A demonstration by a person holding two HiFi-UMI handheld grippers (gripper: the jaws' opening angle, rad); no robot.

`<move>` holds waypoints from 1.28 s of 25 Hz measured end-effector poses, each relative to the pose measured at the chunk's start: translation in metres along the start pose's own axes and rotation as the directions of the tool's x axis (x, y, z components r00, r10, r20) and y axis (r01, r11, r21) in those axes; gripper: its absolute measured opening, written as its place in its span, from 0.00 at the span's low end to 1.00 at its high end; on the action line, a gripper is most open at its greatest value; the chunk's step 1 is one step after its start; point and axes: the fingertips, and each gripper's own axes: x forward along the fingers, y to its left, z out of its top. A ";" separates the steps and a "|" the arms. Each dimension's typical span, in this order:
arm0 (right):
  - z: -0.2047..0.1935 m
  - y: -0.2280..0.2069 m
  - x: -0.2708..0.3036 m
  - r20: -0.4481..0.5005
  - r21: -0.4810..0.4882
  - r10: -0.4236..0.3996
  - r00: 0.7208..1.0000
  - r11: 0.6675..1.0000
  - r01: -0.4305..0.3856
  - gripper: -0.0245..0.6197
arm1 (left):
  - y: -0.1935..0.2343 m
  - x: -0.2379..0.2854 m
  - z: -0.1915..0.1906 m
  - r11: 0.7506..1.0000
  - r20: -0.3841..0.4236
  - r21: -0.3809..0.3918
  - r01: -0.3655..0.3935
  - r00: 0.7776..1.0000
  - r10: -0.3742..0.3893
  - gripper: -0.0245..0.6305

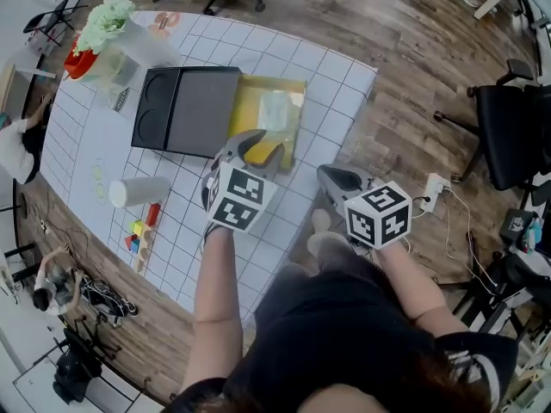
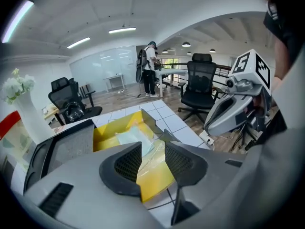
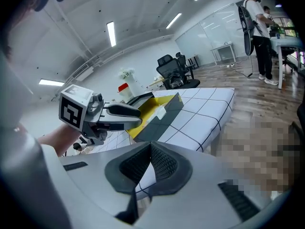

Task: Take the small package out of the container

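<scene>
Two grippers are sharing the job unevenly: the left gripper [image 2: 153, 149] is hovering over the near edge of the yellow box [image 2: 107, 136], jaws apart, lining up on the small package [image 2: 129, 138] lying inside. The right gripper [image 3: 150, 152] is hanging beside the table [image 3: 209, 106], jaws together and empty, out of the way.

Left gripper [image 1: 258, 147]: over near edge of yellow box [image 1: 245, 114], pointing away from body. Jaws apart, pads pressing on nothing.
Left marker cube [image 1: 239, 196]: on gripper's back, on near side of box.
Left forearm [image 1: 215, 308]: bare, stretched straight toward box.
Right gripper [image 1: 331, 175]: right of box's near corner, clear of it, beside left gripper but apart. Jaw tips together, nothing between.
Right marker cube [image 1: 379, 213]: nearer body than box.
Right forearm [image 1: 422, 304]: bare, drawn in near torso.
</scene>
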 end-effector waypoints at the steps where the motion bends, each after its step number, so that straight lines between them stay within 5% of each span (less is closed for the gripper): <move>1: -0.001 -0.003 0.001 -0.005 0.002 0.001 1.000 1.000 -0.001 0.06 | -0.001 0.004 -0.001 1.000 -0.017 0.018 0.005 1.000 -0.005 0.29; 11: -0.007 -0.021 0.003 -0.019 0.034 0.004 1.000 0.999 -0.004 0.06 | 0.005 0.032 -0.014 0.976 -0.263 0.211 0.057 0.965 0.001 0.28; 22: -0.011 -0.037 0.001 -0.016 0.075 -0.012 1.000 0.997 0.014 0.06 | -0.003 0.057 -0.020 0.957 -0.355 0.245 0.155 0.933 -0.061 0.24; 32: -0.013 -0.030 0.001 -0.014 0.073 -0.011 1.000 0.997 0.012 0.06 | -0.006 0.055 -0.018 0.955 -0.326 0.259 0.147 0.944 -0.057 0.08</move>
